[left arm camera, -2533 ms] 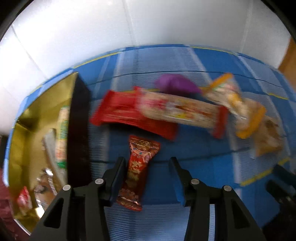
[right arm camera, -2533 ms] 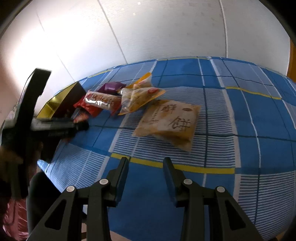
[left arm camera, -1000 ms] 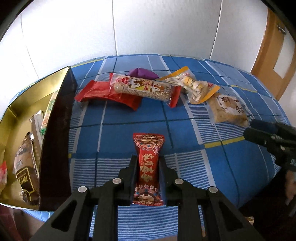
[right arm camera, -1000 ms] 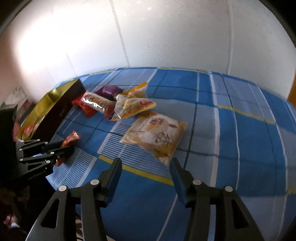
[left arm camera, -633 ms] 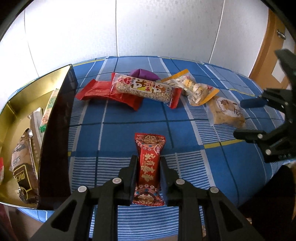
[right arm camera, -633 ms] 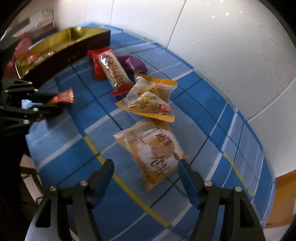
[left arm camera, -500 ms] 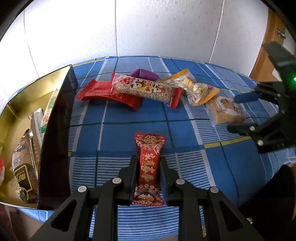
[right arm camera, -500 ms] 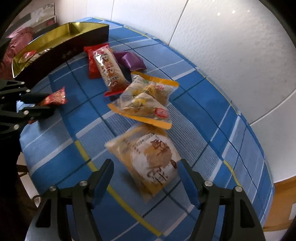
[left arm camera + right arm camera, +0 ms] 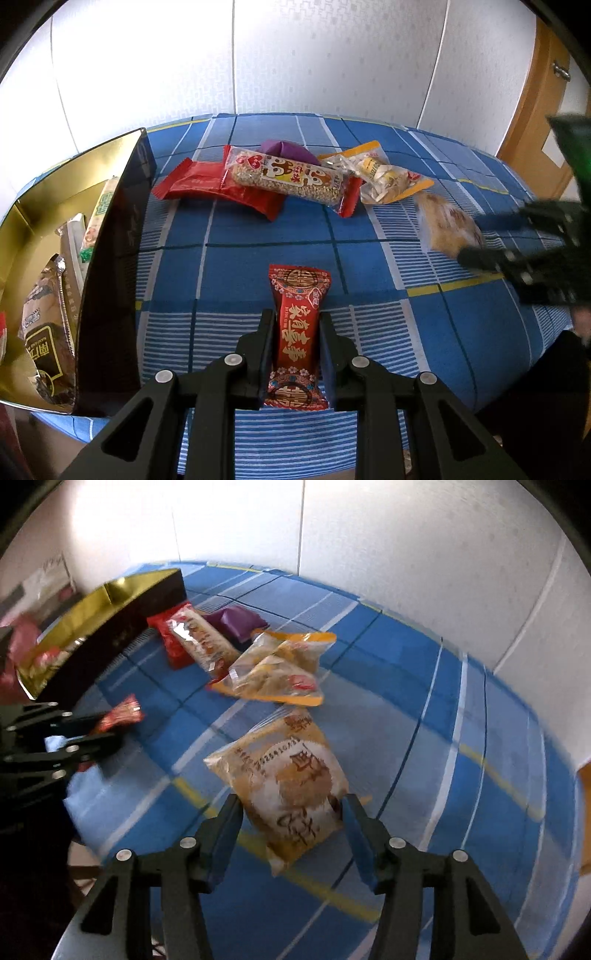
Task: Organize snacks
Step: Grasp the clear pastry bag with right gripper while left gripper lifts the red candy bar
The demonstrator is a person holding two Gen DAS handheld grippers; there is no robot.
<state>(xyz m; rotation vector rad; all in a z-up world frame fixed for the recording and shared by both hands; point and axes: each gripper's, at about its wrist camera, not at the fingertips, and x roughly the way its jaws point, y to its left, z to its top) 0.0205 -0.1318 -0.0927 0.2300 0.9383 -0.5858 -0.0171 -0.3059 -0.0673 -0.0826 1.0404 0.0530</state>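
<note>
The left gripper (image 9: pixel 296 334) is clamping the small red snack packet (image 9: pixel 298 332) between its pads, near the front edge of the desk (image 9: pixel 240 251) with its blue checked cloth. The right gripper (image 9: pixel 291 818) is straddling the yellow pastry bag (image 9: pixel 284 779) toward the desk's right edge; its jaws have just been closing, with the bag between them, but the pads are not yet pressing on it. The gold-lined box (image 9: pixel 110 236), holding several packets, is sitting along the left edge. More snacks are lying toward the back edge: a red wrapper (image 9: pixel 207 182), a peanut bar (image 9: pixel 288 177), a purple packet (image 9: pixel 284 149) and an orange-edged bag (image 9: pixel 384 177).
</note>
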